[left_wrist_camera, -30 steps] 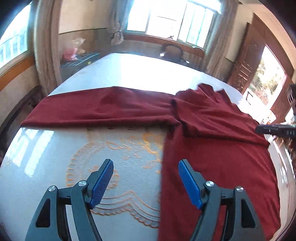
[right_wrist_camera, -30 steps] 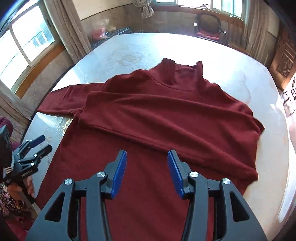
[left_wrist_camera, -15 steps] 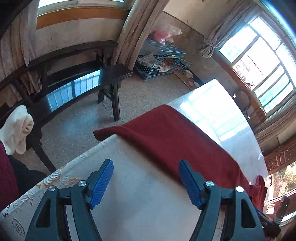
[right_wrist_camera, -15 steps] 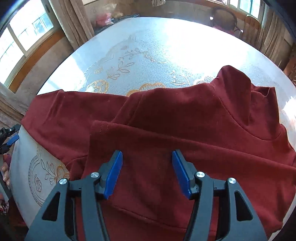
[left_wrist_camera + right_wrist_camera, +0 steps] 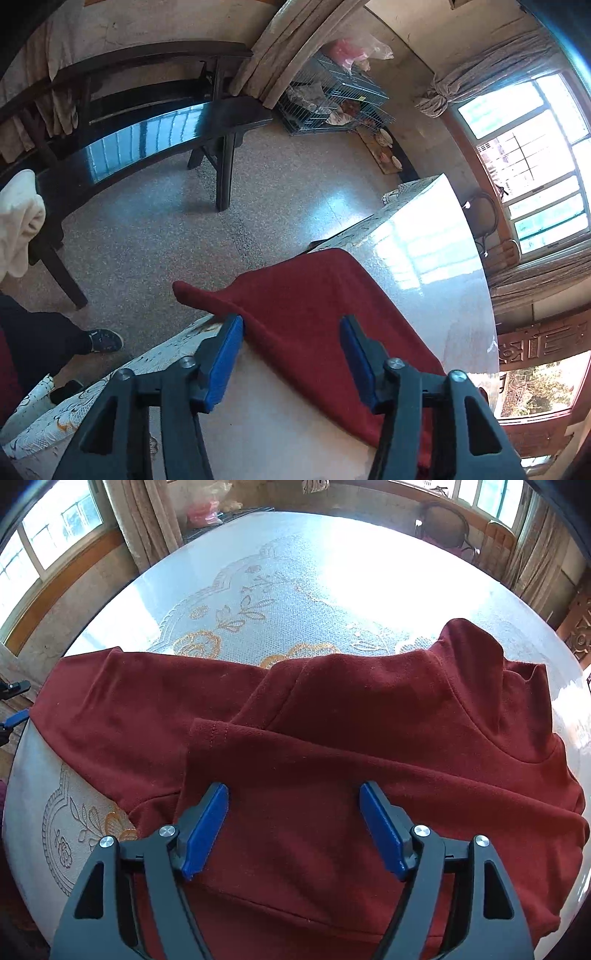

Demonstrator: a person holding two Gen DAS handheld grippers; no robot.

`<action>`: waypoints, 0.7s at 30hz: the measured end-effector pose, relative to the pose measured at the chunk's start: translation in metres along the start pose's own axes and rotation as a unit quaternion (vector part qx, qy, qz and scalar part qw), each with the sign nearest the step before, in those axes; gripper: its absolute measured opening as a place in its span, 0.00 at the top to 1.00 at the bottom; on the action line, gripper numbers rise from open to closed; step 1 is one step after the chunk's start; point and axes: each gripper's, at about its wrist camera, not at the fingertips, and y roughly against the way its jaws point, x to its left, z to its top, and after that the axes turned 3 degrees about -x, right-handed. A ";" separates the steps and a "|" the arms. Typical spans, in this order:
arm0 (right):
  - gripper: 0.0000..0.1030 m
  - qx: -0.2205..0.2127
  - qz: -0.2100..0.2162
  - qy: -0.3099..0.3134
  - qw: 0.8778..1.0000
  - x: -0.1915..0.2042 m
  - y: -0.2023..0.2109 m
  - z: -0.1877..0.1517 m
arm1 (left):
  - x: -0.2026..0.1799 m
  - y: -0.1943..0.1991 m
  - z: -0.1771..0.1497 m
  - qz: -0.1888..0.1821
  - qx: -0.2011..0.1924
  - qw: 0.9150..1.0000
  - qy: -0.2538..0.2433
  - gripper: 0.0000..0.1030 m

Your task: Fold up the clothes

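A dark red sweater (image 5: 369, 720) lies flat on the round table (image 5: 295, 572), collar at the far right. One sleeve (image 5: 258, 760) is folded across the body, and my right gripper (image 5: 293, 794) hovers over it with its jaws opening and nothing pinched. The other sleeve (image 5: 314, 295) stretches out to the table edge, its cuff hanging over. My left gripper (image 5: 291, 332) straddles this sleeve near the cuff; its jaws are closing, with the cloth between the pads, which stand apart. Its fingers (image 5: 16, 717) show at the left edge of the right wrist view.
Beyond the table edge (image 5: 369, 221) are a speckled floor, a dark wooden bench (image 5: 147, 133) and a wire cage (image 5: 332, 99). A person's leg and shoe (image 5: 103, 341) stand at the left. A cream cloth (image 5: 18, 221) hangs nearby. A chair (image 5: 443, 524) stands behind the table.
My left gripper swung from the table's middle to the outstretched sleeve's end and rolled; its jaws narrowed a little. My right gripper moved toward the collar, then stayed, its jaws widening.
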 end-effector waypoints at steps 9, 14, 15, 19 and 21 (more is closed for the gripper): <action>0.24 -0.010 -0.001 -0.006 1.000 -0.007 0.006 0.003 | 0.025 -0.006 0.005 -0.044 -0.001 0.998 0.055 0.99; 0.24 -0.011 0.010 -0.017 1.000 -0.012 0.010 0.007 | 0.016 0.004 0.007 -0.118 -0.040 0.989 0.083 0.99; 0.24 -0.011 0.018 -0.028 0.999 -0.015 0.013 0.007 | 0.006 0.011 0.007 -0.129 -0.054 0.988 0.070 0.99; 0.24 -0.042 0.075 -0.118 0.989 -0.044 0.039 0.001 | -0.055 0.042 0.002 -0.155 -0.113 0.981 -0.020 1.00; 0.24 -0.063 0.085 -0.143 0.984 -0.057 0.057 -0.004 | -0.099 0.058 -0.009 -0.168 -0.140 0.973 -0.080 1.00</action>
